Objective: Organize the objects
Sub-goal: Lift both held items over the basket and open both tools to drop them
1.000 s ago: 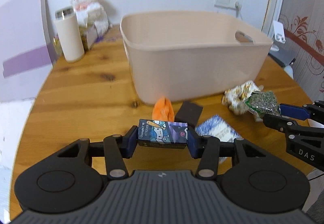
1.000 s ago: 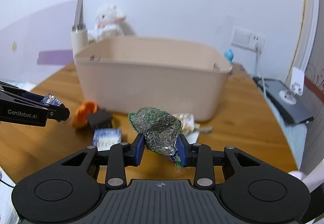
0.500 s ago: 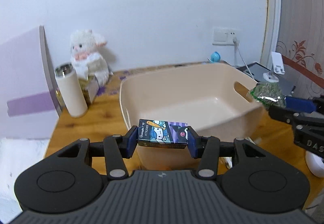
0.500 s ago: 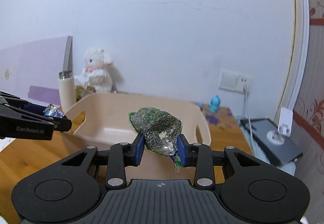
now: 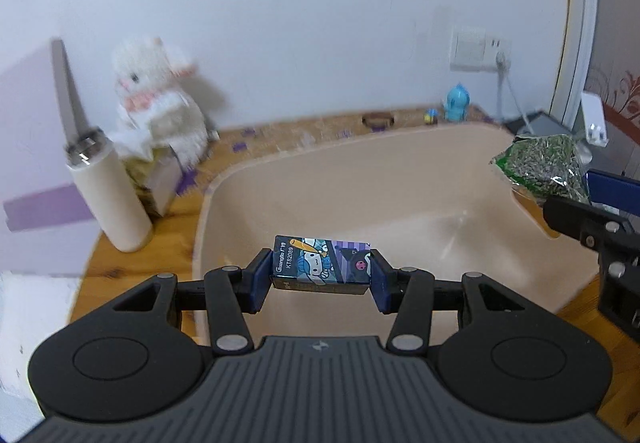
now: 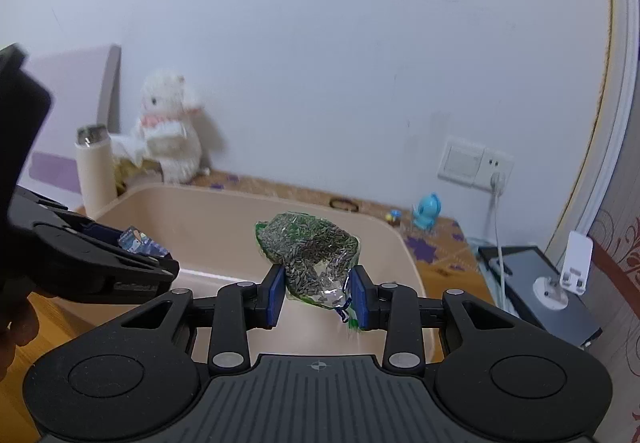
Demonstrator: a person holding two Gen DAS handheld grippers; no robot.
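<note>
Left hand-held gripper (image 5: pixel 321 280) clamped across the short ends of a small cartoon-printed box (image 5: pixel 321 263), held level and lifted over the open beige tub (image 5: pixel 400 179), presumably so that letting go drops it straight inside. Right hand-held gripper (image 6: pixel 316 297) squeezed on a crinkly green packet of seeds (image 6: pixel 310 253), gripped low on the bag so the bulk bulges above the pads; also poised above the tub, nearer its right rim in the left wrist view. Both items off the counter (image 5: pixel 120 267), both apparently ready for release into the same container.

Further out: tub interior looks bare where visible, nothing blocking a drop. The two tools close together over the opening, so a simultaneous release risks a bump; worth keeping apart. Beyond the tub on the left, a cream flask with a metal cap (image 5: pixel 106 191) and a white plush toy (image 5: pixel 154 111) against the wall, well clear. Small blue figurine (image 6: pixel 428 211) behind the far rim; wall socket with plugged cable (image 6: pixel 474 163) at the right; dark tablet with a white stand (image 6: pixel 548 295) to the side
</note>
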